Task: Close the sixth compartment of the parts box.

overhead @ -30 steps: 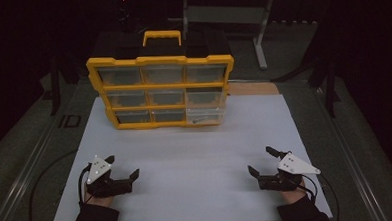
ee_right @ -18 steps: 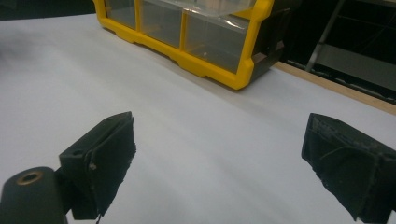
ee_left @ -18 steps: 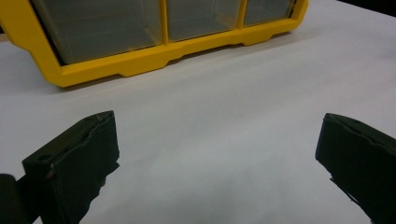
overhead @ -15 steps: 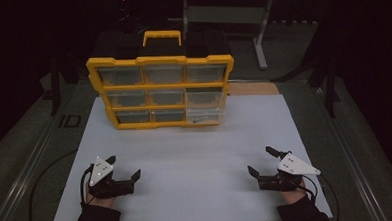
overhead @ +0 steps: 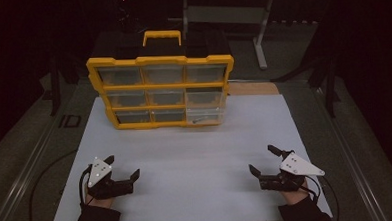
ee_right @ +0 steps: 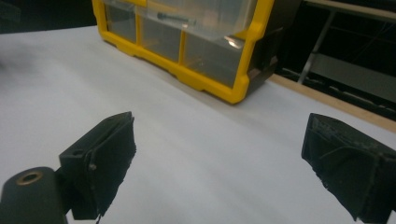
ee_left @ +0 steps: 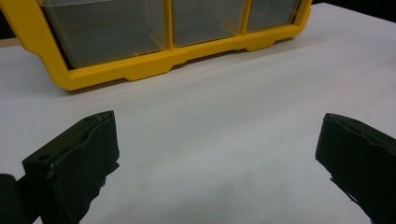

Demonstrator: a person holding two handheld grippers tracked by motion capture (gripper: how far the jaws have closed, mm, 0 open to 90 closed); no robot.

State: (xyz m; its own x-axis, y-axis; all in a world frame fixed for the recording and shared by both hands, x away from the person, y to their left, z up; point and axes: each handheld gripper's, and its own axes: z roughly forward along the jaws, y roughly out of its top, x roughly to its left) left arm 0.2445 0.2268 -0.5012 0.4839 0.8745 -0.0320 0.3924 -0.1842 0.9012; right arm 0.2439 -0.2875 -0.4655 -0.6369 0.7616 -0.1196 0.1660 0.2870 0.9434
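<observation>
Yellow-framed organizer case (overhead: 161, 92) stands upright at the far middle of the white sheet (overhead: 196, 155) covering the bench, clear drawer fronts facing the person. Three rows of three translucent drawers; yellow carry handle (overhead: 162, 37) on top of the case. Bottom drawer on the case's right end (overhead: 204, 115) holds a small dark screw-like part (ee_right: 173, 17), seen through the clear front in the right gripper view; exact type cannot be told. Contents of the other drawers too dim to read.

Left gripper (overhead: 122, 170) sits near the front edge of the sheet, well apart from the case, off its left front corner. Jaws wide apart, nothing between them; left gripper view shows bare sheet in the gap and the lower edge of the case frame (ee_left: 154, 65) beyond. Grey three-cornered plate on top of it; a hand in a dark sleeve (overhead: 96, 217) holds it from below.

Right gripper (overhead: 264, 160) sits likewise near the front edge, well apart from the case, off its right front corner. Jaws wide apart, gripping nothing; right gripper view shows bare sheet between them and the case's right end (ee_right: 243, 60) beyond.

Behind the case: a strip of wooden bench edge (overhead: 253, 88) past the sheet, and a grey metal stand (overhead: 230, 14) in the dark background.
</observation>
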